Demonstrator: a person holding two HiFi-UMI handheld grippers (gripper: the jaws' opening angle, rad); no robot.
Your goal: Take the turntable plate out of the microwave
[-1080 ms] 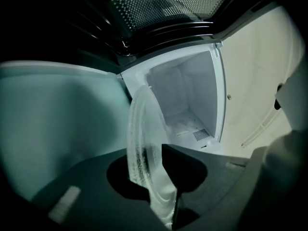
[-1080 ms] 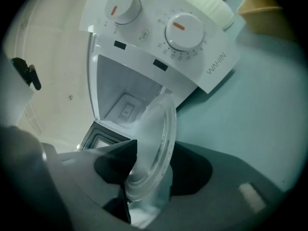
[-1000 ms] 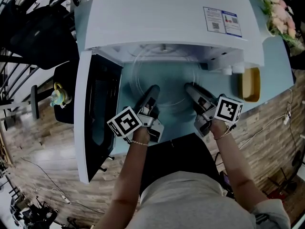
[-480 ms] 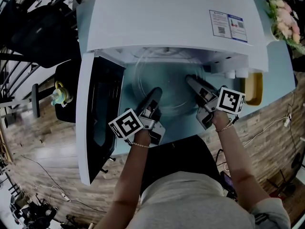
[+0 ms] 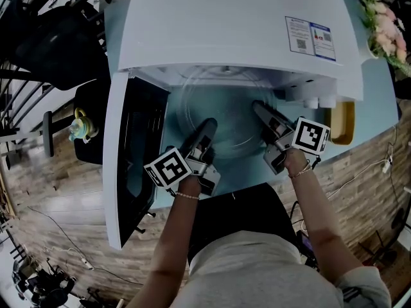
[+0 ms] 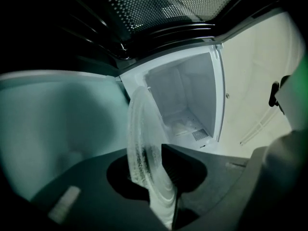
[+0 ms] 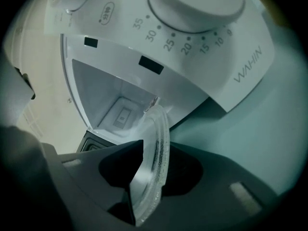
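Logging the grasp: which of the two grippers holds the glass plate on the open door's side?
The left gripper: it clamps the rim of the turntable plate beside the open door, while the right gripper clamps it near the timer dial.

Over the last second the right gripper (image 5: 258,110) has crept forward toward the microwave (image 5: 225,24), bringing its marker cube (image 5: 311,135) closer to the knobs (image 5: 318,101) ahead of it. The left gripper (image 5: 209,126) has eased slightly back toward the person. The turntable plate (image 5: 225,101) pinched between them has shifted with them (only slightly; the head camera moved too).
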